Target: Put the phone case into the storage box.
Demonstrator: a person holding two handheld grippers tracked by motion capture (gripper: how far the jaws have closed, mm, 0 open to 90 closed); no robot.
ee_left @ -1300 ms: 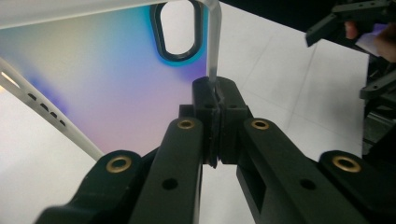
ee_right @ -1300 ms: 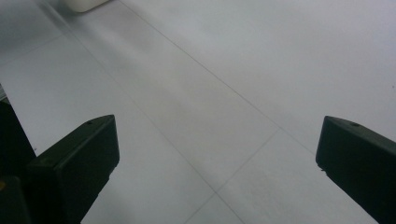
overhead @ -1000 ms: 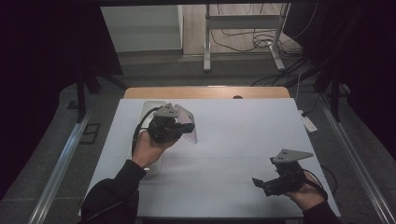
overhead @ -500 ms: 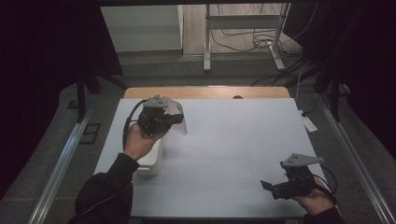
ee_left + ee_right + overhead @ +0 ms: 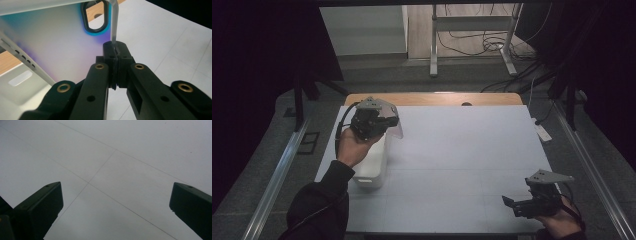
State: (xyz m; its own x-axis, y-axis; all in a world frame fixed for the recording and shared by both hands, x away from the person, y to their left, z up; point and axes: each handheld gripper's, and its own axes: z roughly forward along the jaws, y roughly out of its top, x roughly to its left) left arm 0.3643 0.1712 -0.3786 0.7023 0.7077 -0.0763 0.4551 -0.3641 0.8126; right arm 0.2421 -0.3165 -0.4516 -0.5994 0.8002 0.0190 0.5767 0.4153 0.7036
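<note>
Across the white desk [image 5: 462, 150] most of the surface lies bare, from the wooden strip at its far edge down to the near edge, with wide free room between the two hands. At the left edge stands a white container [image 5: 371, 167], close to the desk's side. The left tool [image 5: 384, 122] hangs above that container's far end, clenched on the thin edge of a translucent lid [image 5: 396, 129]; in the left gripper view the lid [image 5: 62, 42] rises from between the pinched jaws, its oval handle hole near the top, and the container's white inside [image 5: 22, 85] shows below at the left. The lid is lifted clear of the desk, tilted, over the container's far end. The right tool [image 5: 514, 206] sits low at the near right corner, well apart from lid and container, its jaws spread wide over the bare desk [image 5: 112, 170] with nothing between them. Compared with a second ago, the left tool and lid have shifted leftward toward the desk's far left corner, and the right tool has drawn back toward the near right edge.
</note>
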